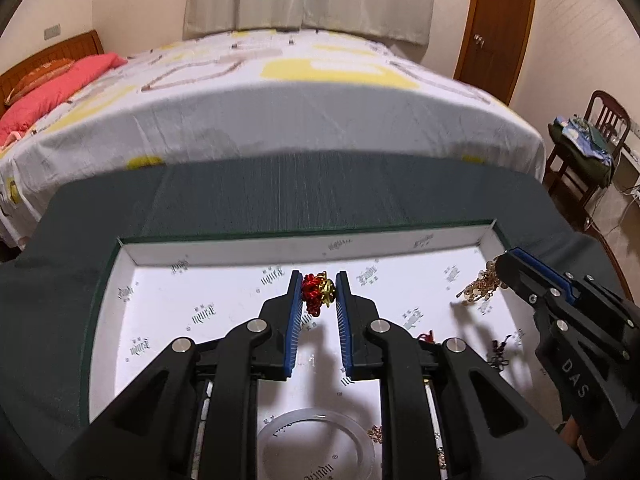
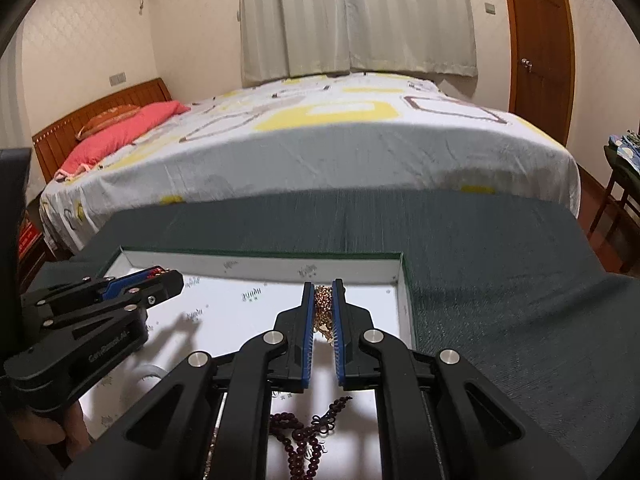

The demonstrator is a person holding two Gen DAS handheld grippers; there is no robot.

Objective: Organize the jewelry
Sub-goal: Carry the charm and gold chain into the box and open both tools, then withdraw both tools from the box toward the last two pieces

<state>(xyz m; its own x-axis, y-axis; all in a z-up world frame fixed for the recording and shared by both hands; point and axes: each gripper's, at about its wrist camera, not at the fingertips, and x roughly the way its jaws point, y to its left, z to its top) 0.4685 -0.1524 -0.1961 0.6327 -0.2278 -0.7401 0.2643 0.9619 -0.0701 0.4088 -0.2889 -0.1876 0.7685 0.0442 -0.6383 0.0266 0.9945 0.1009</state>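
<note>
The left gripper (image 1: pixel 318 294) pinches a small bunch of red and gold metal jewellery (image 1: pixel 317 291) between its blue pads, held over the middle of the shallow white cardboard box (image 1: pixel 280 246) toward its far wall; the right gripper (image 2: pixel 324 308) is pressed tight on a tangle of fine gold chain (image 2: pixel 323 312), hanging above the box's far right corner; both pieces are thus lifted but, as I judge it, not yet set in a final place, so the sorting looks mid-way; still lying on the box floor are a dark maroon bead string (image 2: pixel 304 436) at the near edge, a clear plastic ring (image 1: pixel 316 444) near the front, and a few small dark and gold bits (image 1: pixel 498 354) on the right side; the box sits on a dark green cloth-covered table (image 1: pixel 320 192); beyond it stands a bed with a white and yellow patterned sheet (image 1: pixel 280 92), pink pillows (image 1: pixel 52 92), pale curtains (image 2: pixel 356 16), a brown wooden door (image 2: pixel 536 32) and a wooden chair (image 1: pixel 592 132) piled with clothes.
</note>
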